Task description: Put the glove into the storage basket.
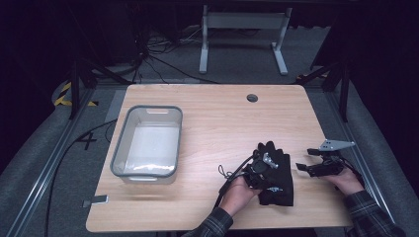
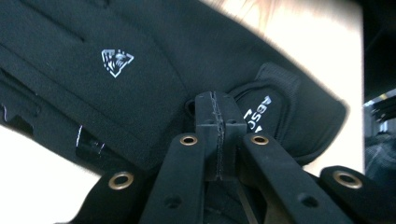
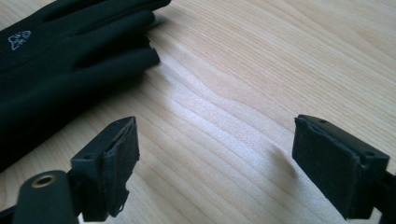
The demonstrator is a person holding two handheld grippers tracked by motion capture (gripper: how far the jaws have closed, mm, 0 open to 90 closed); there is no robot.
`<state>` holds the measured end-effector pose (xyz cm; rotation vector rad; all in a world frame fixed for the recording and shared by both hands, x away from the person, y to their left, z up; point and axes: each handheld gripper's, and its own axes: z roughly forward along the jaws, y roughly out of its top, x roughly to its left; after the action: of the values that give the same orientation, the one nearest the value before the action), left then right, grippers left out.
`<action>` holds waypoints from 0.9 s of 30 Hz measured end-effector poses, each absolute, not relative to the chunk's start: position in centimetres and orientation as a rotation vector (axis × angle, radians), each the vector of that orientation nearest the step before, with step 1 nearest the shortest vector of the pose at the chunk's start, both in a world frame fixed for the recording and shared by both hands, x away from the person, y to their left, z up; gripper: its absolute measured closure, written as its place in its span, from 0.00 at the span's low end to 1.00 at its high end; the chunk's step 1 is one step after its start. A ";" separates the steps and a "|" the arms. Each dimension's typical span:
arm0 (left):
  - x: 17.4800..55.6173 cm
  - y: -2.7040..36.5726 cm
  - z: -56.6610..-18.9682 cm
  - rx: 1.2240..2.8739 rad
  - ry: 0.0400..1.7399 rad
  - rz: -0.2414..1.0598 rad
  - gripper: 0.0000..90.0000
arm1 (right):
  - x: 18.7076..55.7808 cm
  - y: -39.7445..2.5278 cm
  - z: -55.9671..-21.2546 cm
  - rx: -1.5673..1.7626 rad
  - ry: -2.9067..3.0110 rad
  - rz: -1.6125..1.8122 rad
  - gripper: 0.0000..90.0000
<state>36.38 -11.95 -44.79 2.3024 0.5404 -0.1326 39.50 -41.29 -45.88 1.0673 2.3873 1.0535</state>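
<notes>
A black glove (image 1: pixel 279 185) lies flat on the wooden table near its front right, fingers pointing away from the person. My left gripper (image 1: pixel 264 165) rests on top of it. In the left gripper view its jaws are pressed together at the glove's cuff, so my left gripper (image 2: pixel 217 100) is shut on the glove (image 2: pixel 140 70) fabric there. My right gripper (image 1: pixel 304 159) hovers just right of the glove. Seen along its own jaws, my right gripper (image 3: pixel 224 163) is open wide over bare wood, with the glove's fingers (image 3: pixel 60 70) at the upper left.
A clear plastic bin (image 1: pixel 118 148) with a grey rim stands on the left half of the table (image 1: pixel 222 113). A round cable hole (image 1: pixel 252 98) sits near the far edge. A small grey tag (image 1: pixel 96 201) lies at the front left corner.
</notes>
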 end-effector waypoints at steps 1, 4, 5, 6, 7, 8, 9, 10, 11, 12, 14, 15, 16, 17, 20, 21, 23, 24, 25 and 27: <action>36.4 -11.9 -44.8 2.302 0.540 -0.133 1.00 | 39.5 -41.3 -45.9 1.068 2.384 1.055 0.17; 36.5 -11.2 -44.9 2.326 0.562 -0.108 1.00 | 39.5 -41.4 -45.9 1.074 2.372 1.052 0.17; 36.5 -11.2 -44.9 2.326 0.562 -0.108 1.00 | 39.5 -41.4 -45.9 1.075 2.370 1.050 0.17; 36.5 -11.0 -45.0 2.330 0.567 -0.102 1.00 | 39.5 -41.4 -45.9 1.075 2.370 1.050 0.17; 36.5 -10.7 -45.0 2.332 0.571 -0.103 1.00 | 39.5 -41.4 -46.0 1.076 2.369 1.050 0.17; 36.5 -10.5 -45.0 2.331 0.581 -0.106 1.00 | 39.5 -41.4 -46.0 1.075 2.366 1.049 0.17; 36.6 -10.3 -45.0 2.332 0.583 -0.102 1.00 | 39.5 -41.4 -46.0 1.073 2.365 1.050 0.17; 36.6 -10.1 -45.0 2.334 0.588 -0.104 1.00 | 39.5 -41.4 -46.0 1.074 2.364 1.049 0.17; 36.7 -9.9 -45.0 2.339 0.588 -0.101 1.00 | 39.5 -41.4 -46.0 1.074 2.363 1.048 0.17; 36.7 -9.8 -45.0 2.342 0.594 -0.096 1.00 | 39.5 -41.4 -46.0 1.075 2.363 1.047 0.17; 36.8 -9.5 -45.1 2.345 0.594 -0.093 1.00 | 39.5 -41.4 -46.0 1.074 2.362 1.046 0.17; 36.8 -9.3 -45.0 2.350 0.597 -0.086 1.00 | 39.5 -41.4 -46.0 1.074 2.362 1.046 0.17; 36.9 -9.2 -45.0 2.352 0.595 -0.080 1.00 | 39.5 -41.4 -46.1 1.073 2.361 1.046 0.17; 36.9 -9.0 -45.0 2.356 0.598 -0.074 1.00 | 39.5 -41.4 -46.1 1.073 2.361 1.045 0.17; 37.0 -8.3 -44.9 2.369 0.610 -0.058 1.00 | 39.5 -41.4 -46.0 1.072 2.358 1.045 0.17; 37.1 -7.9 -44.9 2.374 0.616 -0.053 1.00 | 39.5 -41.4 -46.0 1.070 2.358 1.045 0.17; 37.2 -7.3 -44.8 2.374 0.634 -0.034 1.00 | 39.5 -41.4 -46.0 1.072 2.358 1.043 0.17; 37.3 -7.0 -44.8 2.381 0.637 -0.023 1.00 | 39.5 -41.3 -46.1 1.071 2.361 1.041 0.17; 37.3 -6.7 -44.8 2.386 0.646 -0.019 1.00 | 39.5 -41.3 -46.1 1.069 2.361 1.040 0.17; 37.4 -6.1 -44.7 2.386 0.656 0.000 1.00 | 39.5 -41.3 -46.1 1.067 2.362 1.040 0.17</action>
<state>37.44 -6.06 -44.74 2.3862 0.6559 0.0004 39.49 -41.32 -46.06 1.0673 2.3619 1.0404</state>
